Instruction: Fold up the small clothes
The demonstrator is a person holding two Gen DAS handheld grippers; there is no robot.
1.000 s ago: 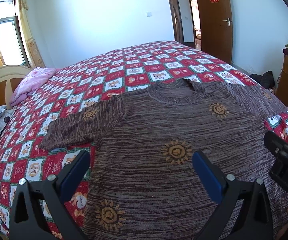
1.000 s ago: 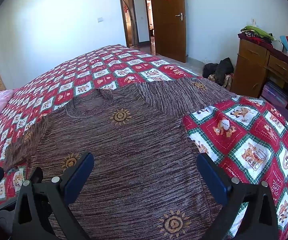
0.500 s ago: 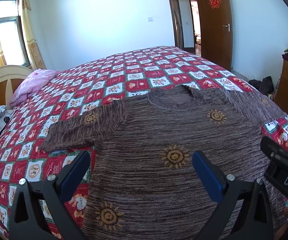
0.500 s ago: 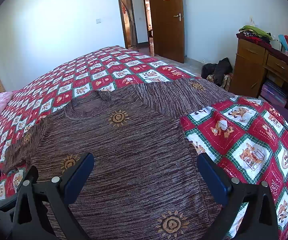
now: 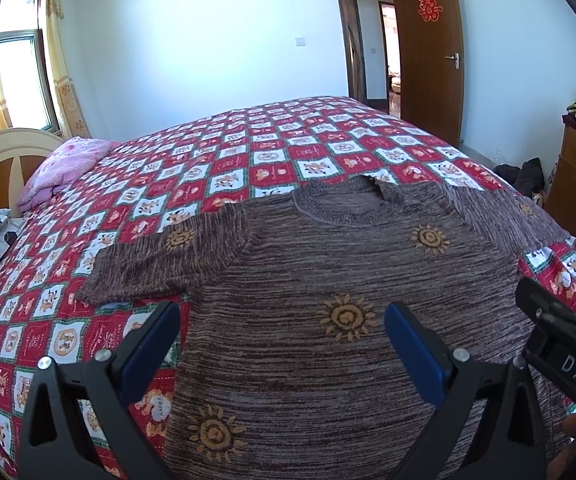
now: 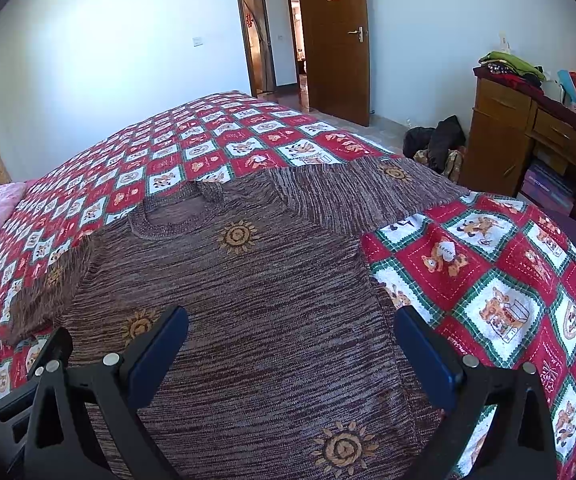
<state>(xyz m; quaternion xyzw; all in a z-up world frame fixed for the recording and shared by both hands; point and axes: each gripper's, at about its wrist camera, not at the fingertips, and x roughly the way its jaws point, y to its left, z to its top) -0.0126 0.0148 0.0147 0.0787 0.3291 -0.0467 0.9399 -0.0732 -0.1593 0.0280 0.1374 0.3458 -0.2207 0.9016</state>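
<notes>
White walls, a brown door (image 6: 338,40) with a red paper emblem and a wooden dresser (image 6: 504,136) frame the room, and most of it is taken up by the bed (image 5: 272,148) under its red, white and green patchwork quilt. A pink pillow (image 5: 64,168) lies by the headboard.

Spread flat on the near part of the quilt is the sweater (image 5: 328,300), brown marl knit with gold sun motifs, front up, neckline away from the cameras. Its left sleeve (image 5: 168,260) lies out across the quilt; the right sleeve (image 6: 360,192) reaches toward the bed's edge by the dresser.

Compared with a second ago, both cameras have risen and drawn back a little, so the garment sits lower in view with more wall above it. The knit itself has not shifted. That reads as spreading being finished, with the first fold yet to begin.

Both tools hover above the lower body of the sweater, apart from the cloth. The left claw (image 5: 282,336) stands wide with nothing between its blue pads, and the right claw (image 6: 292,344) is equally wide and empty.
</notes>
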